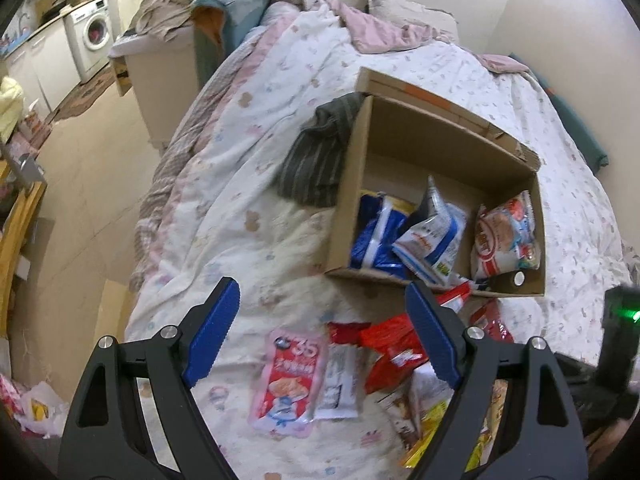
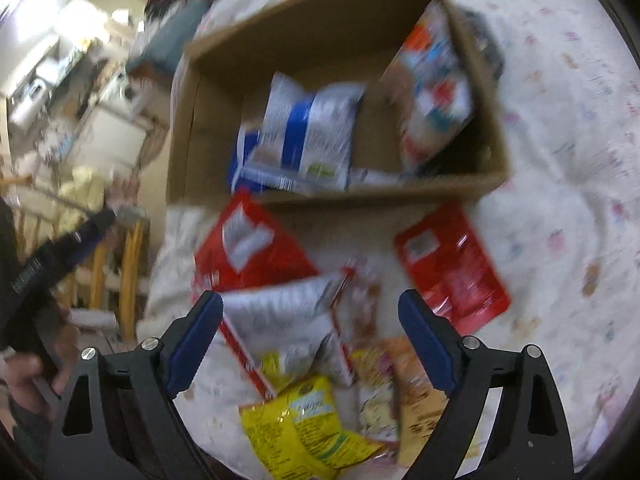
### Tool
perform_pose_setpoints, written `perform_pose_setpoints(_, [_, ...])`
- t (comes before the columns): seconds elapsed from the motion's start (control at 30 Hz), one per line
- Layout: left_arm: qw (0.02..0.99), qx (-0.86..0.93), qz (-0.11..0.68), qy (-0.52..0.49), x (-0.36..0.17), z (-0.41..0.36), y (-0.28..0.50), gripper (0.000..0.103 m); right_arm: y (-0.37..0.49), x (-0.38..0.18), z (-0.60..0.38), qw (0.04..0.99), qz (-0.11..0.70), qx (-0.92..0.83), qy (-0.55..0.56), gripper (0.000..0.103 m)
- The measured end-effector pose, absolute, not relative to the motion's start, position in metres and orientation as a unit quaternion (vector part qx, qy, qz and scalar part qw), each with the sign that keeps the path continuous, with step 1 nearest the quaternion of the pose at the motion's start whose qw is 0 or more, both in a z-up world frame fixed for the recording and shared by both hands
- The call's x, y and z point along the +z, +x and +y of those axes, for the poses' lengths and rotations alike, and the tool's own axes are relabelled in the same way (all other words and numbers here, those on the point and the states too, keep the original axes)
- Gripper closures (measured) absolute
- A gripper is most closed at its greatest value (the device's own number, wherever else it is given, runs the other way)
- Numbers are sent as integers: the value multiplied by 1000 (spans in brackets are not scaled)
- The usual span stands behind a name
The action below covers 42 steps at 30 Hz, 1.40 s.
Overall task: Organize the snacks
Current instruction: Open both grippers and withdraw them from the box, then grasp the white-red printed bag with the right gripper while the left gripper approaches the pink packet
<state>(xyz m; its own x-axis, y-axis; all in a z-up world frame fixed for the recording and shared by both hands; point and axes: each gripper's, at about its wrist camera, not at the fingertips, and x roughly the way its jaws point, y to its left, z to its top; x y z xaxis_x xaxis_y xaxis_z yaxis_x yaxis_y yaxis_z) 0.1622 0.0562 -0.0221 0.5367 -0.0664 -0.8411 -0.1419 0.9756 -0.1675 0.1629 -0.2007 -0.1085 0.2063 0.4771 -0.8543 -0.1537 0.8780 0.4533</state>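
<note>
Snacks are seen in two groups on a quilted bed: some inside an open cardboard box, the rest loose on the quilt at the box's six o'clock side. Within the box, a blue packet is noted against the near wall at nine o'clock, a white-and-blue packet leaning at the middle, and a red-and-white bag stood against the three o'clock wall. A dark striped cloth is draped over the box's nine o'clock rim.

Outside the box, a pink packet lies flat on the quilt, with a pale sachet just beside it at three o'clock and a red packet beyond that.

Left gripper: jaws spread wide, nothing between the blue pads, held above the pink packet.

Right gripper: jaws spread wide, nothing pinched. A silver packet is seen below the gap, a yellow packet at its six o'clock, a red pouch at two o'clock. This view is blurred, so contact with the silver packet cannot be told; probably none.

A washing machine is recorded at the room's far ten o'clock.
</note>
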Motion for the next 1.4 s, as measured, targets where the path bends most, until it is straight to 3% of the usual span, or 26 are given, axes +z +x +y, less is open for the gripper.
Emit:
perform_pose_setpoints(0.3, [863, 31, 491, -114, -33, 79, 147, 21, 153, -152, -134, 724, 657, 211, -3, 9])
perform_pose_setpoints(0.43, [860, 34, 497, -108, -38, 83, 147, 20, 155, -155, -123, 734, 645, 208, -34, 9])
perform_pose_setpoints(0.47, [860, 35, 498, -109, -39, 84, 147, 20, 154, -155, -121, 734, 645, 209, -42, 11])
perform_pose_setpoints(0.5, [859, 36, 499, -110, -40, 85, 147, 20, 153, -155, -121, 734, 644, 213, -46, 24])
perform_pose_setpoints(0.53, [857, 37, 501, -113, -42, 86, 148, 20, 151, -155, -120, 731, 645, 218, -46, 30])
perform_pose_setpoints(0.77, [855, 35, 504, -116, -45, 84, 151, 20, 145, -129, -139, 732, 627, 266, 2, 58])
perform_pose_setpoints(1.07, [850, 38, 515, -101, -50, 72, 152, 20, 138, -81, -195, 765, 558, 307, 93, 63])
perform_pose_setpoints(1.23, [801, 19, 588, -114, -87, 74, 158, 21, 136, -58, -234, 796, 509, 288, 153, 63])
perform_pose_setpoints(1.4, [761, 25, 640, -103, -123, 74, 161, 44, 143, -52, -263, 806, 487, 265, 205, 63])
